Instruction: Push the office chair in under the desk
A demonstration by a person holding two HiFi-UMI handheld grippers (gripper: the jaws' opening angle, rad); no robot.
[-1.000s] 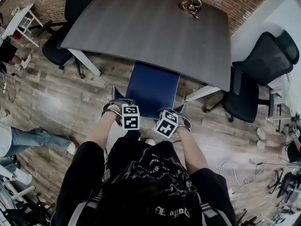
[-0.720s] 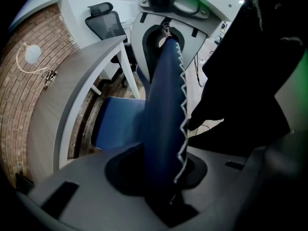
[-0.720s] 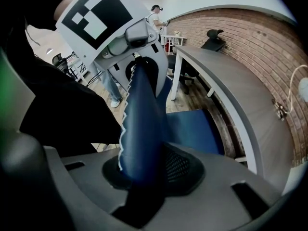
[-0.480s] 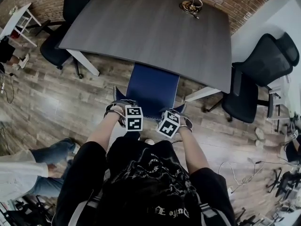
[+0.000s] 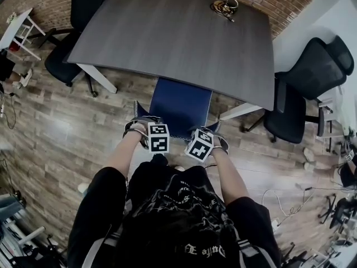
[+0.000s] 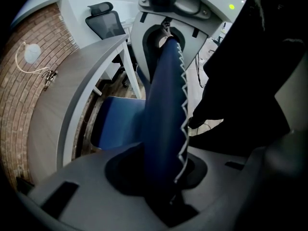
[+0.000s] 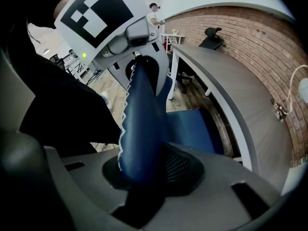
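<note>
A blue office chair (image 5: pixel 179 106) stands in front of me, its seat partly under the near edge of the grey desk (image 5: pixel 173 35). The left gripper (image 5: pixel 149 134) is shut on the left end of the chair's backrest top; the right gripper (image 5: pixel 205 140) is shut on the right end. In the left gripper view the blue backrest (image 6: pixel 166 124) with its white zigzag stitching runs up between the jaws, and the seat (image 6: pixel 118 121) lies beyond under the desk edge (image 6: pixel 79 95). The right gripper view shows the same backrest (image 7: pixel 139 129) clamped between its jaws, with the seat (image 7: pixel 190 126) beside it.
A black office chair (image 5: pixel 304 91) stands at the desk's right end, another black chair (image 5: pixel 70 49) at its left end. A cable bundle (image 5: pixel 224 8) lies on the desk's far side. White desk legs (image 5: pixel 97 78) flank the blue chair. Cables (image 5: pixel 290 202) trail on the wooden floor at right.
Both grippers and the chair have moved a little toward the desk. The person in jeans at the left has walked out of the head view.
</note>
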